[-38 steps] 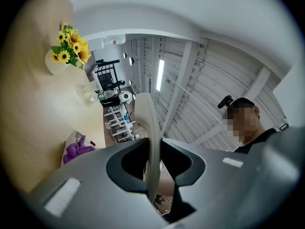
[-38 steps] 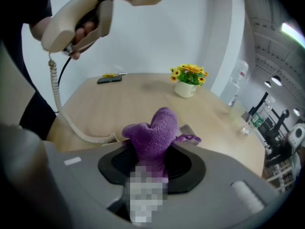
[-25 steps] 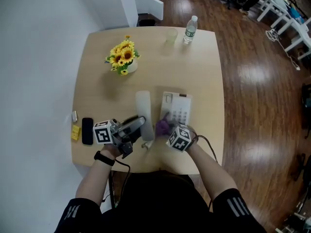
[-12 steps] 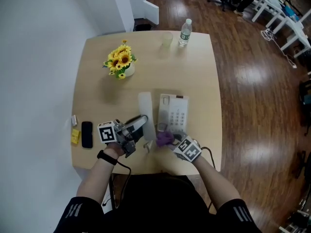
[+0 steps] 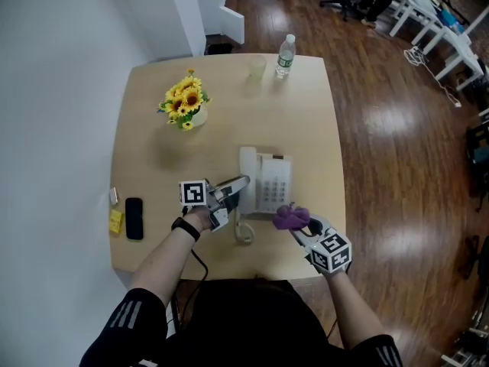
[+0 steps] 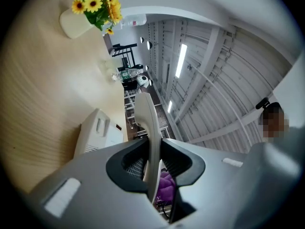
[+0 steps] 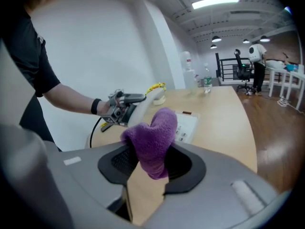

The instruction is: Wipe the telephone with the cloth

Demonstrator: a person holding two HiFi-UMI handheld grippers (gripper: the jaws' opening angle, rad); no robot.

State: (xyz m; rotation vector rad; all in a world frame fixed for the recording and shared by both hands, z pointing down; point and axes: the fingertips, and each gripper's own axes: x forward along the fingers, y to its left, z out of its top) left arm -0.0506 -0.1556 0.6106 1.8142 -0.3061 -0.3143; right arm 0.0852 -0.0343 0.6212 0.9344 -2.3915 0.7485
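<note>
Purple cloth [image 7: 151, 140] was pinched between the jaws of the right gripper [image 7: 151, 165], just beside the near right corner of the white telephone [image 5: 273, 183] on the wooden table [image 5: 153, 228]. The left gripper [image 6: 152, 162] was clamped tight on the handset [image 6: 148, 128], at the telephone's left edge.
</note>
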